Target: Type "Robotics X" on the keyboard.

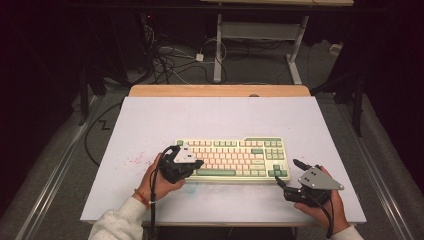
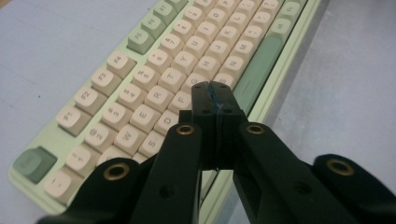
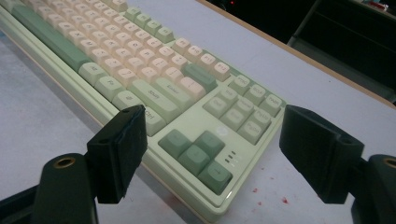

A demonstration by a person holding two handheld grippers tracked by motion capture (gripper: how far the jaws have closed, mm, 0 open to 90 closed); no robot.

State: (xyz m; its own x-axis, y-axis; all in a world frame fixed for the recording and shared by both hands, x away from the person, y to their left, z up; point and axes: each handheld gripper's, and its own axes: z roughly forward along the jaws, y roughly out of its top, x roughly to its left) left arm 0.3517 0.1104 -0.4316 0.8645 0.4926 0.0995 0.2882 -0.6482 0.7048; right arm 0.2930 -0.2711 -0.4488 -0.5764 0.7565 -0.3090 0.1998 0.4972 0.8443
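Here the left gripper (image 2: pixel 215 100), jaws closed, hovers over the keyboard (image 1: pixel 235 157), right gripper (image 3: pixel 212 154) wide; it may press two keys.

Dim room, grey floor (image 1: pixel 60 150), tangled cables (image 1: pixel 170 62), white desk frame (image 1: pixel 260 35)

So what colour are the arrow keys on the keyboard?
Darker green, set on the keyboard's pale green case. The arrow keys show best in the right gripper view.

The right gripper (image 3: pixel 210 154) is hanging with jaws spread wide, straddling the keyboard's (image 3: pixel 140 84) near corner, where the arrow keys (image 3: pixel 196 154) are sitting.
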